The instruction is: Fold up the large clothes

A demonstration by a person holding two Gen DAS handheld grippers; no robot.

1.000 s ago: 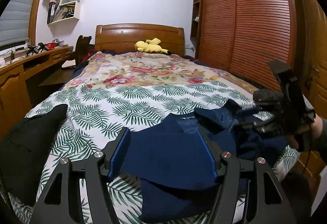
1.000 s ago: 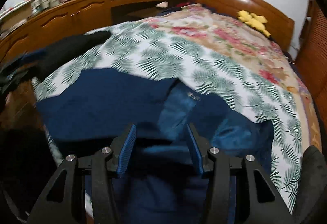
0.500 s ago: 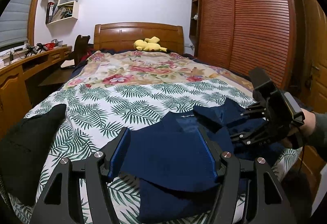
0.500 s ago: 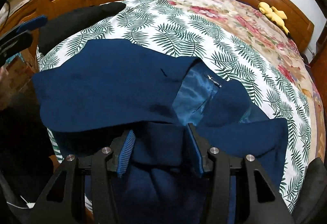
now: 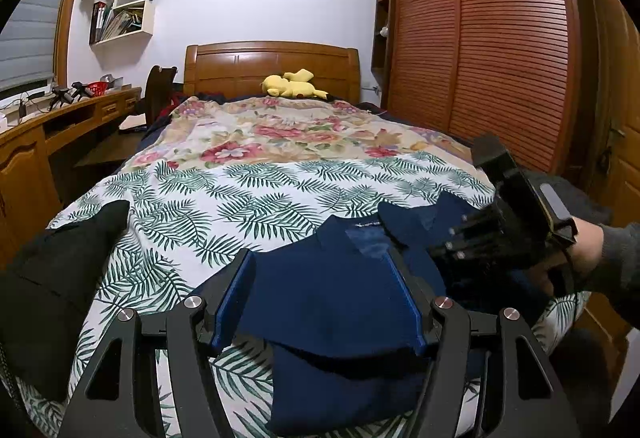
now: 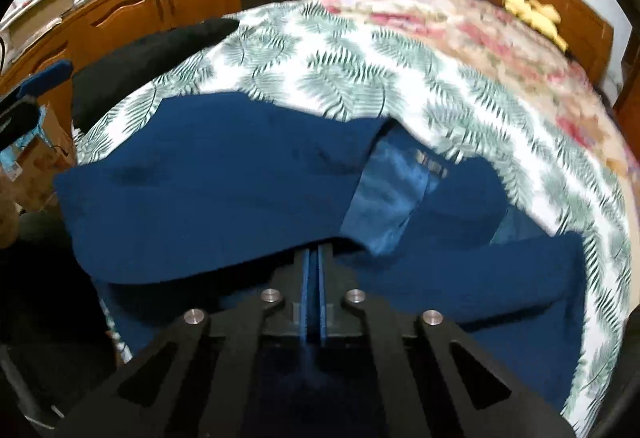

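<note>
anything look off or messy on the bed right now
The navy garment lies rumpled at the bed's near edge, one flap turned back so its shiny lining shows. A black garment hangs over the bed's corner. Nothing looks damaged.

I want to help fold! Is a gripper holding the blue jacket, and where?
The right gripper just closed, seemingly pinching the blue jacket at its near edge. The left gripper is open, holding nothing.
</note>
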